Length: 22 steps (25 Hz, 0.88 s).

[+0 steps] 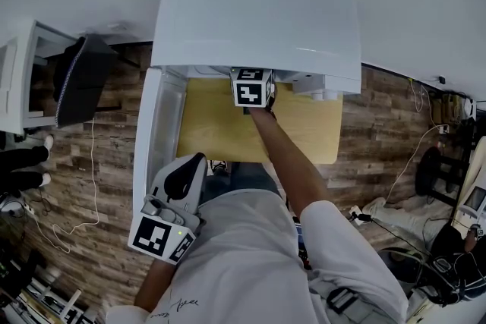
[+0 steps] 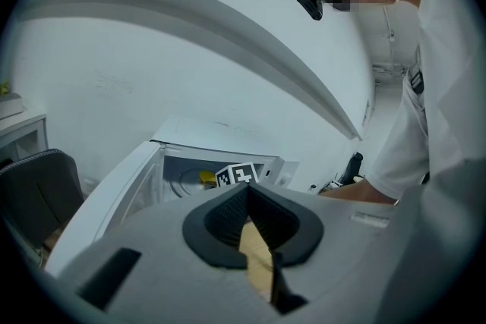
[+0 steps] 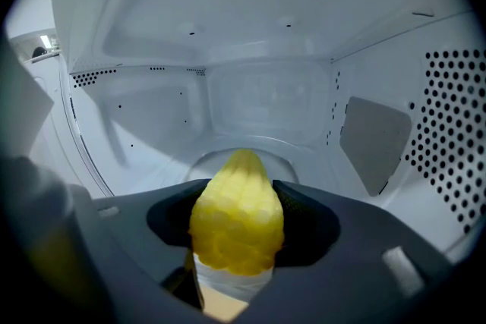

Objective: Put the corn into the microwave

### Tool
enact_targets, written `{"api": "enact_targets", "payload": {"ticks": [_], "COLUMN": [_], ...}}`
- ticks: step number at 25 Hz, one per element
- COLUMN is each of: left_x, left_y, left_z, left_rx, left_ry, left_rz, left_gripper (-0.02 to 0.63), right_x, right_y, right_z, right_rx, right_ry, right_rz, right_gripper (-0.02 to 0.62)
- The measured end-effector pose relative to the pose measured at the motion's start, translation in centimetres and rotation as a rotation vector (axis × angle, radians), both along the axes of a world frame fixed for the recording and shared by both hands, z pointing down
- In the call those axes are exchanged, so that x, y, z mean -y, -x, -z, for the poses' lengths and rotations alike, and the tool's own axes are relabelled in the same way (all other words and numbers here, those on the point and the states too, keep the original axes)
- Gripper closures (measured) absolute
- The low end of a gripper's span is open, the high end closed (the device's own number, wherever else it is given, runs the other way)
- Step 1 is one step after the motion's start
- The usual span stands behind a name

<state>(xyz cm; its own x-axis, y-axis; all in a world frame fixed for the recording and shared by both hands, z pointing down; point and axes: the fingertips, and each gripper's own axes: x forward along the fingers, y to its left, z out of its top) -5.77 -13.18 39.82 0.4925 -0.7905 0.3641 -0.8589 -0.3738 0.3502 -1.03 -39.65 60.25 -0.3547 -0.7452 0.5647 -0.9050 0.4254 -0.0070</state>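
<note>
The left gripper (image 1: 194,163) hangs nearest, close against the person's white shirt (image 1: 250,254), at the left of the scene beside the near end of the open door (image 1: 156,125). Its fingers are together with nothing between them; through the slit below them only a sliver of the wooden table (image 1: 220,129) shows.

The door stands swung out to the left, running from the table's near left edge to the microwave (image 1: 258,11). The table top lies in front of the microwave's mouth.

Farther on, the person's bare right arm (image 1: 292,171) stretches across the table, and the right gripper (image 1: 253,87) sits at the mouth of the microwave, its marker cube just under the front edge of the white top. Its fingers are clamped on the corn (image 3: 237,220), one pad at each side, the yellow tip pointing into the cavity and the pale stalk end lowest.

The corn is held in the oven space, above the near part of the round glass plate (image 3: 285,155). Beyond it are the back wall and the perforated right wall (image 3: 452,125).
</note>
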Motion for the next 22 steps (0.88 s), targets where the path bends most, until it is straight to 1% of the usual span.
{"api": "enact_targets", "payload": {"ticks": [14,17,22], "left_x": [-0.4,-0.4,-0.5], "left_y": [0.1,-0.1,-0.2], "left_z": [-0.1,0.0,0.1], "left_rx": [-0.001,-0.002,-0.004], "left_ry": [0.005,0.001,-0.003], "left_rz": [0.001,-0.001,-0.006], "left_gripper": [0.618,0.618,0.617], "right_x": [-0.2,-0.2,-0.2], "right_y": [-0.1,-0.1,-0.2], "right_z": [-1.1,-1.2,-1.0], "right_rx": [-0.086,-0.086,-0.065], "right_ry": [0.018,0.026,0.037], "right_rz": [0.009,0.019,0.018], "right_gripper": [0.334,0.331,0.308]}}
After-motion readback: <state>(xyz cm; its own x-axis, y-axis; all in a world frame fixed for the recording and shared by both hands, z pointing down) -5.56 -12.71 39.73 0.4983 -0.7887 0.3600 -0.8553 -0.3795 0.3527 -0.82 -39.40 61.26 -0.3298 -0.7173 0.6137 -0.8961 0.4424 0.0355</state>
